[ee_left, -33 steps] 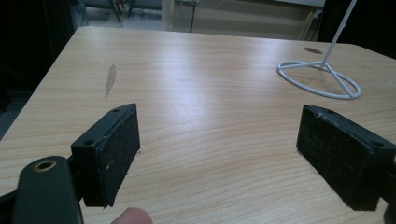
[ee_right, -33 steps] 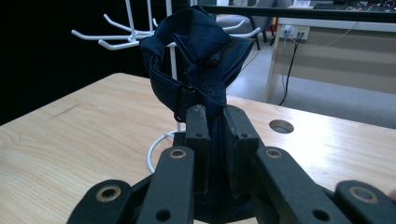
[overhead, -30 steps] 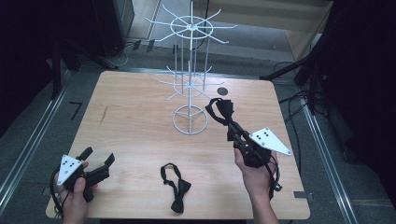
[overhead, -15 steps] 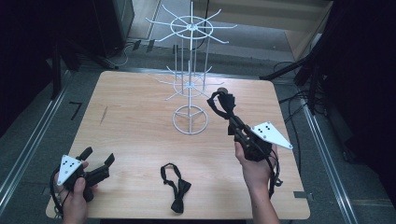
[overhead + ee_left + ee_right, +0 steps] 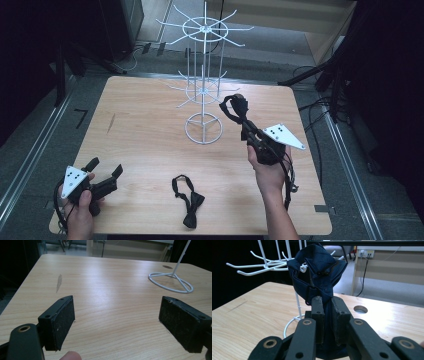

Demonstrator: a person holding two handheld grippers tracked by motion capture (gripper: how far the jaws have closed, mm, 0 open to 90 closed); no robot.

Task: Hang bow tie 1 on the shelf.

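My right gripper [image 5: 239,111] jaws clamp a navy bow tie [image 5: 319,270] beside the white rack [image 5: 203,90]; left gripper [image 5: 106,172] jaws wide, near desk's [image 5: 140,135] front-left corner.

Rack [image 5: 203,90] mid-table [image 5: 140,120]; bow tie [image 5: 188,202] before it (near edge).

table: light wood [image 5: 150,130] | floor: grey [image 5: 350,165] | surroundings: dark

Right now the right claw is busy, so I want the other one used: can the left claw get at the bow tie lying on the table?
Probably yes: the left claw is open, with bare table between it and the bow tie.
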